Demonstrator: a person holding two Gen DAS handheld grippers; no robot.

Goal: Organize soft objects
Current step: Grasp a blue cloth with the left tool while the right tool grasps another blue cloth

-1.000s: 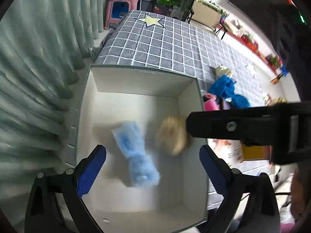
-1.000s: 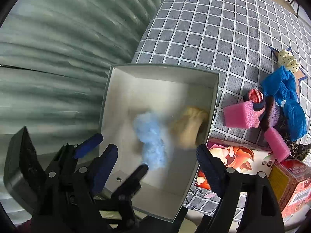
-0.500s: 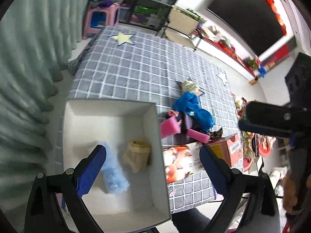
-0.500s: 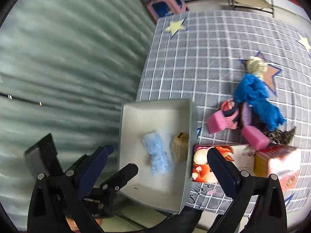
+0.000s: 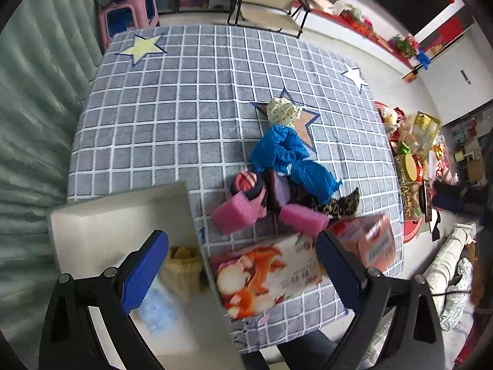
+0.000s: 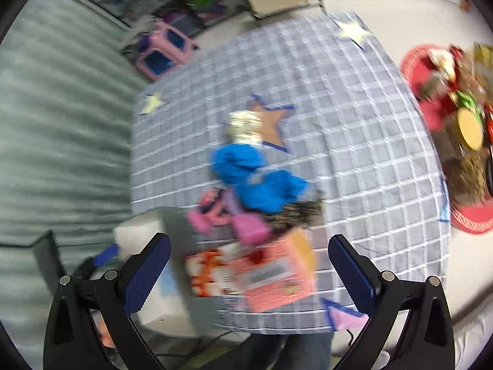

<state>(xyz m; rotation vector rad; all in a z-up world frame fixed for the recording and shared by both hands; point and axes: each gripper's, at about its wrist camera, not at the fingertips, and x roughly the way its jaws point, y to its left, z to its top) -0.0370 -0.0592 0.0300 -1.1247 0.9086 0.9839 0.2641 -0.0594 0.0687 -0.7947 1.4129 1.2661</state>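
A white box (image 5: pixel 101 215) sits at the table's near left corner and holds a fuzzy light-blue item (image 5: pixel 160 308) and a tan pouch (image 5: pixel 181 265). A pile of soft things lies mid-table: blue cloth (image 5: pixel 286 154), two pink sponges (image 5: pixel 237 212), a red-striped ball (image 5: pixel 245 180), a dotted cream cloth (image 5: pixel 282 111). My left gripper (image 5: pixel 243 280) is open and empty, high above the box's right wall. My right gripper (image 6: pixel 251 273) is open and empty, high above the table's near edge. The pile (image 6: pixel 249 178) shows blurred in the right wrist view.
Two printed cartons (image 5: pixel 268 277) lie on the grey checked tablecloth (image 5: pixel 172 108) near the front edge. A green curtain (image 5: pixel 27 108) hangs on the left. A pink stool (image 5: pixel 126 15) and a chair stand behind the table. A cluttered side table (image 5: pixel 409 154) is at the right.
Both grippers have risen and swung right, away from the box, so the pile and cartons now fill the views. Both stayed open and empty.
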